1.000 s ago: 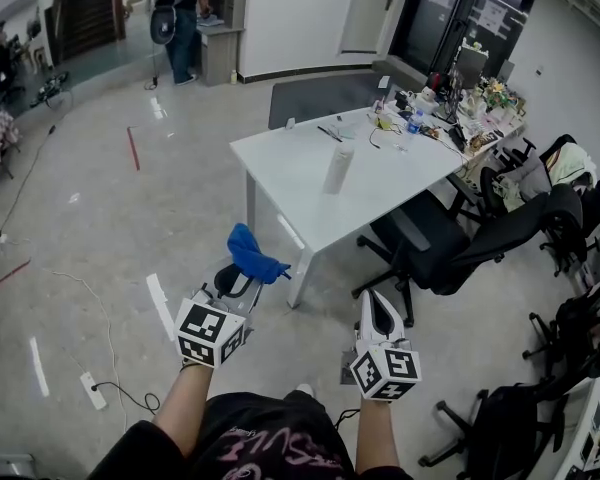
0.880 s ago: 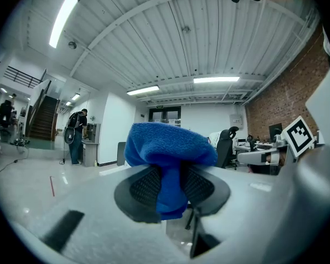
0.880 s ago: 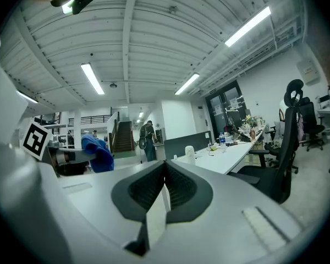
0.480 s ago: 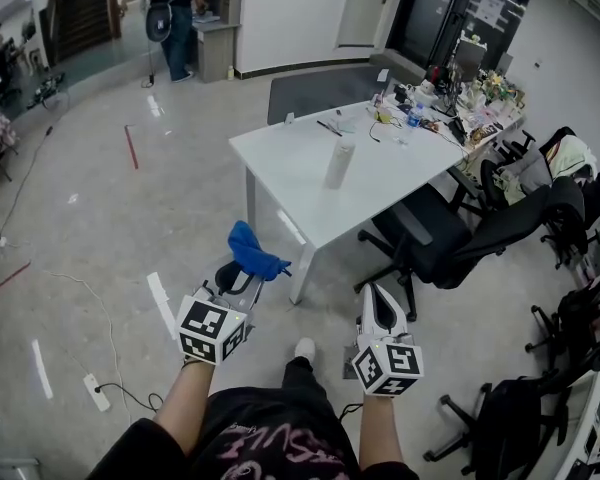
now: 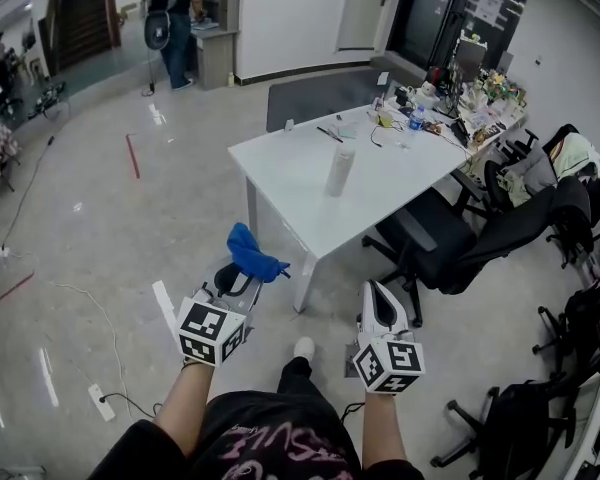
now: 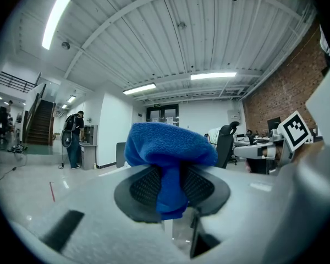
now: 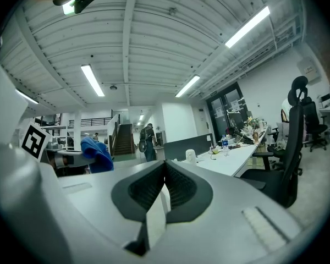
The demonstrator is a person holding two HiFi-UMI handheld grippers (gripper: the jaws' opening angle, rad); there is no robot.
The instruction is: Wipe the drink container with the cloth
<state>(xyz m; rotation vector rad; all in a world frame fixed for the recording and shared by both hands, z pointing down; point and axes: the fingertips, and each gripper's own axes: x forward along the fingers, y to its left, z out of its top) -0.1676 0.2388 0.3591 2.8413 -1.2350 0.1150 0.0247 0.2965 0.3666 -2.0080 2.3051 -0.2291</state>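
Note:
A white drink container [image 5: 339, 169] stands upright on the white table [image 5: 300, 188], a good way ahead of both grippers; in the right gripper view the container [image 7: 191, 156] shows small and far off. My left gripper [image 5: 242, 280] is shut on a blue cloth [image 5: 252, 253], which bulges out above the jaws in the left gripper view, cloth [image 6: 168, 153]. My right gripper [image 5: 378, 308] is shut with nothing between its jaws, held at the same height to the right. Both hang over the floor, short of the table's near corner.
The table's far end carries bottles, cables and clutter [image 5: 440, 108]. Black office chairs [image 5: 450, 243] stand along its right side and further right. A power strip and cable [image 5: 98, 398] lie on the floor at left. A person [image 5: 175, 18] stands far off by a cabinet.
The view has crept slightly closer to the table. Both grippers keep their pose and grip, the cloth still in the left one.

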